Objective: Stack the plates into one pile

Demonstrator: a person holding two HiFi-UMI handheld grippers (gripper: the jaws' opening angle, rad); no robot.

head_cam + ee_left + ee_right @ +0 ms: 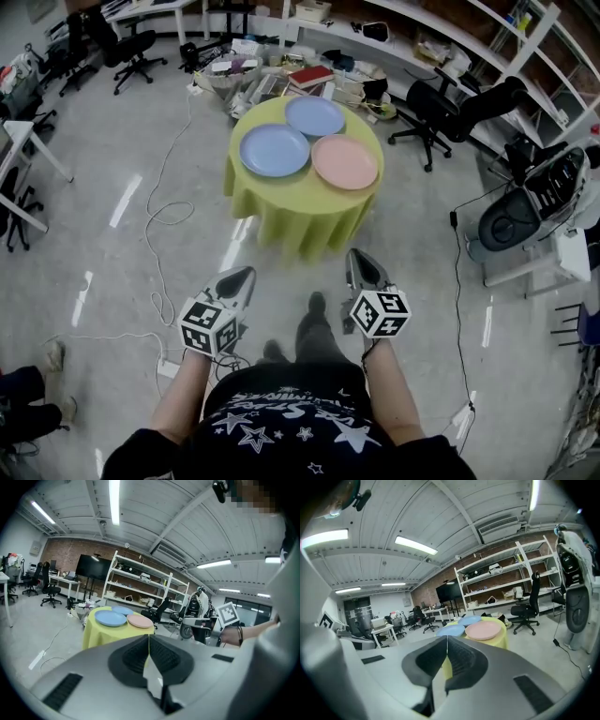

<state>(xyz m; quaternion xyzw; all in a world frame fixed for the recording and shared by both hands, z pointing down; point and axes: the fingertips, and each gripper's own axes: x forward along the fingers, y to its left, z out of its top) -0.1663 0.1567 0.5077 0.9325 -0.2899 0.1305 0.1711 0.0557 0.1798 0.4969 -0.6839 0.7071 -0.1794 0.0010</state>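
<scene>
Three plates lie side by side on a small round table with a yellow-green cloth (281, 202): a blue plate (275, 150) at the left, a lighter blue plate (315, 115) at the back, a pink plate (345, 161) at the right. My left gripper (239, 277) and right gripper (361, 262) hang in front of my body, well short of the table, both shut with nothing between the jaws. In the left gripper view the plates (111, 618) show far ahead; so too in the right gripper view, pink plate (483, 630) nearest.
Cables (159, 216) trail over the grey floor left of the table. Office chairs (450, 112) and a shelf unit stand behind and to the right. A white machine (525, 206) sits at the right. Clutter (272, 80) lies behind the table. Another person's shoes (52, 361) show at lower left.
</scene>
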